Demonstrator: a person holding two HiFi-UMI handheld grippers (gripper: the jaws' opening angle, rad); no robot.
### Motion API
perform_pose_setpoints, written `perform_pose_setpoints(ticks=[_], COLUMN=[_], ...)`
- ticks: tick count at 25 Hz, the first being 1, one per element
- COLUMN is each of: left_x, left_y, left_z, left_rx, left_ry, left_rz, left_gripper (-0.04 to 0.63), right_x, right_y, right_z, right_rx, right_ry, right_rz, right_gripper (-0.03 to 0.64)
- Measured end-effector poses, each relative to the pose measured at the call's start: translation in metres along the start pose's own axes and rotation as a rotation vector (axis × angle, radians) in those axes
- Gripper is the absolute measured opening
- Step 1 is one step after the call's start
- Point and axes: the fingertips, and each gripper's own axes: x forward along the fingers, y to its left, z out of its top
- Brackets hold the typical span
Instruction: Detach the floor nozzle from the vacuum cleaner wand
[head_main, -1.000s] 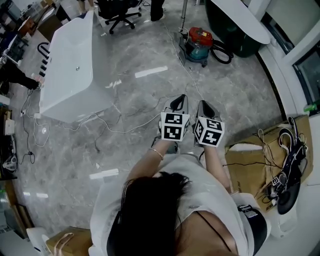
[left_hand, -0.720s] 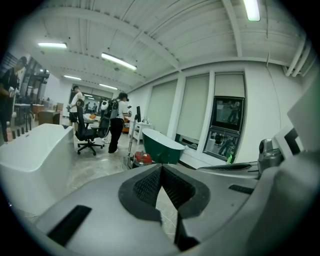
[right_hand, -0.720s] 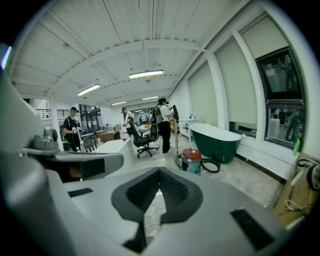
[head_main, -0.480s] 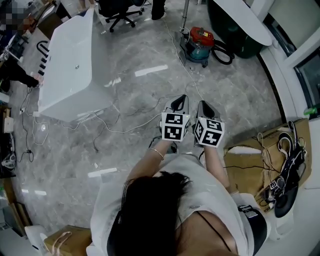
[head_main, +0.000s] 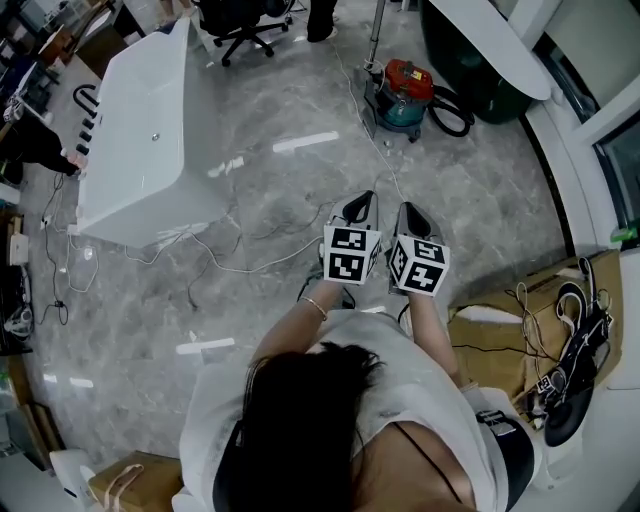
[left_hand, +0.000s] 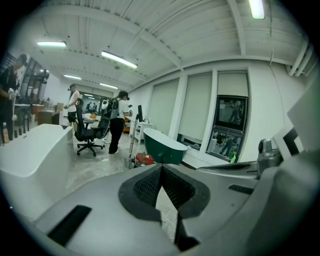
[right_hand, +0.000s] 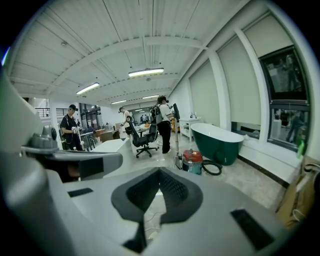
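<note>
Grey marbled floor (head_main: 470, 190) is recorded throughout, and the vacuum cleaner (head_main: 402, 88), with red lid and teal drum, is taken as the reference point. The wand (right_hand: 176, 135) is seen standing upright just beside the vacuum cleaner, on the side toward the office chair (head_main: 236, 24). The floor nozzle (right_hand: 178, 162) is seen at the wand's foot, on the floor; the joint between them is too small to be judged. A black hose (head_main: 450, 108) is coiled against the vacuum cleaner's other side, with the dark green bathtub (right_hand: 220, 137) just beyond it. A white bathtub (head_main: 140, 140) is noted well apart from the vacuum cleaner, past the chair.

The left gripper (head_main: 361, 196) and the right gripper (head_main: 405, 207) are held side by side above the floor, well short of the vacuum cleaner and pointed toward it. Both are found clenched, the ridged pads pressed together with nothing between them, as confirmed in the left gripper view and the right gripper view. Loose white cables (head_main: 240, 262) are noted on the floor between the grippers and the vacuum cleaner.
</note>
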Motion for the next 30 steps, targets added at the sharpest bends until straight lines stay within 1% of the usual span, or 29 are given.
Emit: perform_pose_setpoints(ticks=[7,11,17,21,25,30], left_x=[0.024,0.039,0.060,0.072,0.084,0.101], left_y=[0.021,0.025,0.035,0.043,0.056,0.065], left_z=[0.016,0.020,0.036,0.037,0.050,0.063], left_rx=[-0.006,-0.010,-0.010,-0.012,-0.003,0.012], left_ry=[0.004,0.010,0.002,0.021,0.016,0.017], left_rz=[0.009,0.007,-0.002,-0.002,-0.004,-0.027], left_gripper=[0.003,0.003,0.003,0.003,0.003,0.003], right_x=[0.032,0.046,0.069,0.082,0.096,0.117], right_y=[0.004,-0.001,-0.007,-0.010,-0.010,-0.011], right_z=[0.011,0.019,0.039,0.044,0.056,0.070], right_rx=[-0.017,-0.017,-0.023,-0.014,-0.011,0.000], right_ry=[0.020,0.024,0.016,0.026,0.019,0.014], right_rz=[0.018,0.017,0.001,-0.003,-0.012,-0.030], right_gripper=[0.015,0.015,0.015,0.015,0.015,0.015])
